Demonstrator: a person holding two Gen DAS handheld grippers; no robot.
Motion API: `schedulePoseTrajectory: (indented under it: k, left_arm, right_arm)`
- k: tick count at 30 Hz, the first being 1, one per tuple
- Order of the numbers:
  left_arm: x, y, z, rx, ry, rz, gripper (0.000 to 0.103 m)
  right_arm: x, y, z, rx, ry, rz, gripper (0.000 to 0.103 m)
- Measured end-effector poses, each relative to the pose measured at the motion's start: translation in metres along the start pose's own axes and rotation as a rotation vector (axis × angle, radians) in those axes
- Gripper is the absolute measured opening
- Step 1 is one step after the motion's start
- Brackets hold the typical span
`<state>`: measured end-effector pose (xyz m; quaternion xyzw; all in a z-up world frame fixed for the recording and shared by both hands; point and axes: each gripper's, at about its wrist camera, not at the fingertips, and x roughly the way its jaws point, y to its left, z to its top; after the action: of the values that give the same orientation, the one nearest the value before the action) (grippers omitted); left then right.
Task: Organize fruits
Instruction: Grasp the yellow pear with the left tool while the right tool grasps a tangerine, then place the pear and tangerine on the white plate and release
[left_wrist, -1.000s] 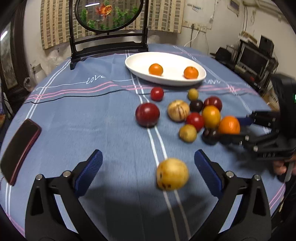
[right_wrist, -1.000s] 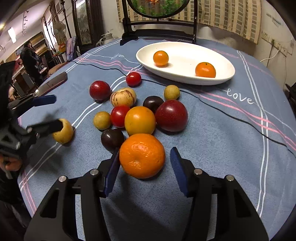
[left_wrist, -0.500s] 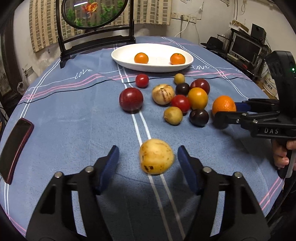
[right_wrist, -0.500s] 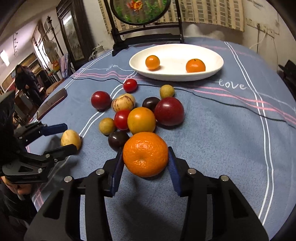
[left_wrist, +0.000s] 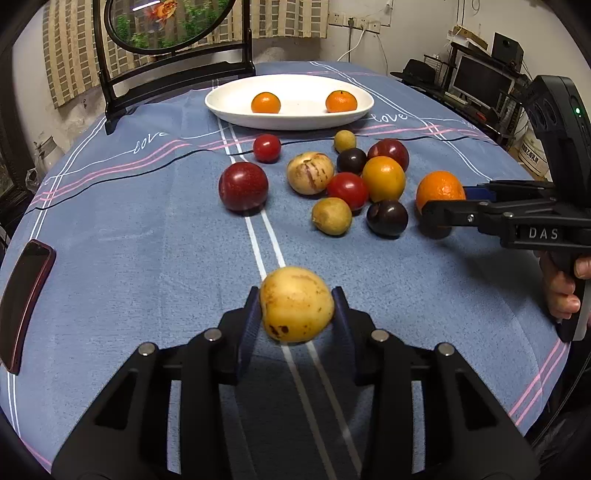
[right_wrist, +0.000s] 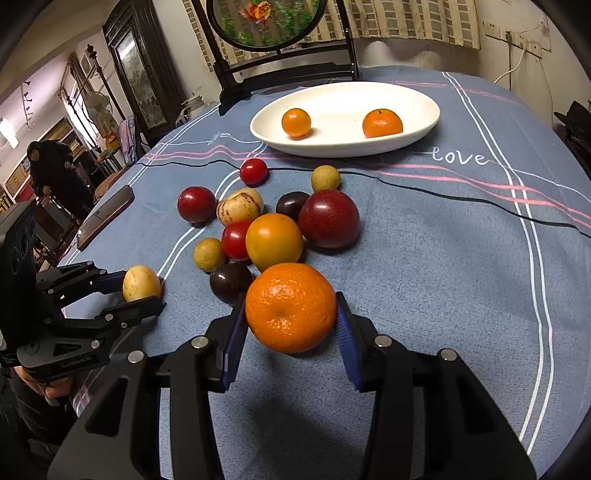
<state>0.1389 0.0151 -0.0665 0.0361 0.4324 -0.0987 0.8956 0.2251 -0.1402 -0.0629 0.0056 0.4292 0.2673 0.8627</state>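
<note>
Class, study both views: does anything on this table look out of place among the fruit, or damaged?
One item is not fruit: a dark phone lies flat near the tablecloth's left edge, apart from the pile. The yellow fruit in the left gripper has brown spots on its underside. Nothing is spilled.

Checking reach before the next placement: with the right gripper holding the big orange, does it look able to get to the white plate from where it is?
Probably yes. The right gripper is shut on the big orange, and the white plate lies ahead across open cloth on its right side; the loose fruit cluster sits mostly to the left, so it could pass beside or over it.
</note>
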Motion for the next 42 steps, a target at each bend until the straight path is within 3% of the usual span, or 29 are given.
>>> schedulePoseTrajectory:
  k: [9, 15, 23, 29, 32, 35, 42]
  left_arm:
    - [-0.002, 0.004, 0.003, -0.032, -0.004, -0.038, 0.038]
    - [-0.013, 0.004, 0.024, -0.028, -0.053, -0.062, 0.038]
    - [-0.012, 0.014, 0.099, -0.042, -0.13, -0.069, 0.038]
    - [0.027, 0.033, 0.186, -0.079, -0.098, -0.042, 0.038]
    - [0.05, 0.038, 0.218, -0.064, -0.082, 0.027, 0.038]
    - [0.073, 0.045, 0.239, -0.08, -0.044, 0.048, 0.038]
    - [0.121, 0.054, 0.254, -0.089, 0.034, 0.096, 0.039]
  right_arm:
    - [-0.002, 0.0, 0.0, 0.002, -0.014, 0.01, 0.046]
    - [-0.012, 0.002, 0.007, 0.01, -0.052, 0.079, 0.046]
    - [-0.005, -0.02, 0.093, 0.058, -0.159, 0.031, 0.046]
    - [0.045, -0.036, 0.141, 0.052, -0.132, -0.04, 0.046]
    - [0.064, -0.038, 0.15, 0.04, -0.109, -0.073, 0.046]
    - [0.073, -0.038, 0.15, 0.018, -0.089, -0.088, 0.046]
    - [0.083, -0.042, 0.15, -0.005, -0.072, -0.103, 0.046]
